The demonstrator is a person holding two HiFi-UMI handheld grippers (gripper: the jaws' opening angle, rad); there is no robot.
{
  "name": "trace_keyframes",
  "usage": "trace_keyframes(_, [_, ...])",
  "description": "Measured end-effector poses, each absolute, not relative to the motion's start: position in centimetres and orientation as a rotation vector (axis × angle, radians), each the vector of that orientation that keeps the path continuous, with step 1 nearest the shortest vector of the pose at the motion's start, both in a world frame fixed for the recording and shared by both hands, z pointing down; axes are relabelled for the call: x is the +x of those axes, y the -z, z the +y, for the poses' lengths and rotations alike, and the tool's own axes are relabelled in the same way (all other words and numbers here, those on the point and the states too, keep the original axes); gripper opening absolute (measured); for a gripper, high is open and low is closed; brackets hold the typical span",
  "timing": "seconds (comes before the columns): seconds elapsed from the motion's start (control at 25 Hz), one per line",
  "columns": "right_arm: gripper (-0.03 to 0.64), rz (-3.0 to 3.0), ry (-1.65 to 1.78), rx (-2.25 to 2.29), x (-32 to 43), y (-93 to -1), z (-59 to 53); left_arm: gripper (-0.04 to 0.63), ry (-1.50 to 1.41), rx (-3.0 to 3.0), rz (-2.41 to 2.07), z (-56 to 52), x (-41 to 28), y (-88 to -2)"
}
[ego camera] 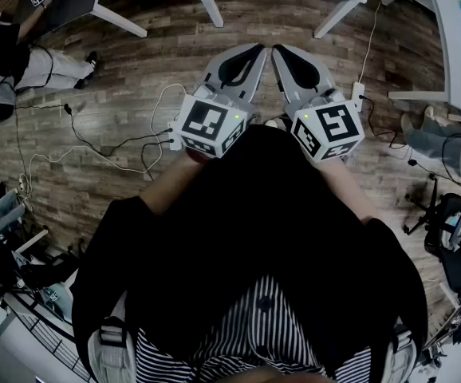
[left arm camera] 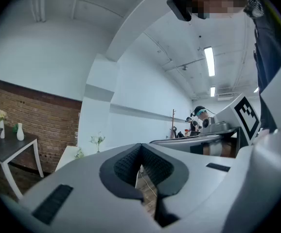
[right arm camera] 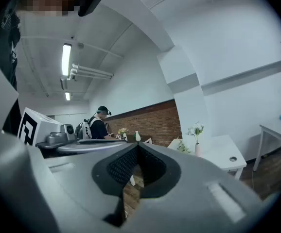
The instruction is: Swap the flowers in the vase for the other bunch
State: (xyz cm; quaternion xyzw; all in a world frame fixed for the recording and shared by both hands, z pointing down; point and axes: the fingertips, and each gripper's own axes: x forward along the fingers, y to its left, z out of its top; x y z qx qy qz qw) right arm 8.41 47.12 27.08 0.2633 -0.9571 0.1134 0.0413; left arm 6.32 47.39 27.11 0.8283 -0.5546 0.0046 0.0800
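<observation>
Both left gripper (left arm camera: 141, 145) and right gripper (right arm camera: 136, 146) show fingers closed, empty; vase (right arm camera: 197, 150) stands well beyond them.

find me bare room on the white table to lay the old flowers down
Bare: the white table top to the right of the vase, out to the round hole and the table's right end. Crowded: left of the vase, where greenery lies close beside it.

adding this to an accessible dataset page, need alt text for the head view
Seen from above, a person in dark sleeves holds the left gripper and right gripper side by side before their body, both with jaws shut and empty, tips nearly meeting. Below lies a wood plank floor with trailing cables; white table legs cross the top edge.
</observation>
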Motion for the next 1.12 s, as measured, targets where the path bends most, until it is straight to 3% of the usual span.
trace_keyframes(0.36, [0.0,-2.945,-0.483,0.82,9.6,-27.5,46.1,0.006,-0.008,2.474,-1.639,46.6,7.1,-27.1])
trace_keyframes(1.12, [0.0,-2.909,-0.384,0.809,13.2,-29.9,46.4,0.006,-0.071,2.398,-1.705,45.7,9.6,-29.3])
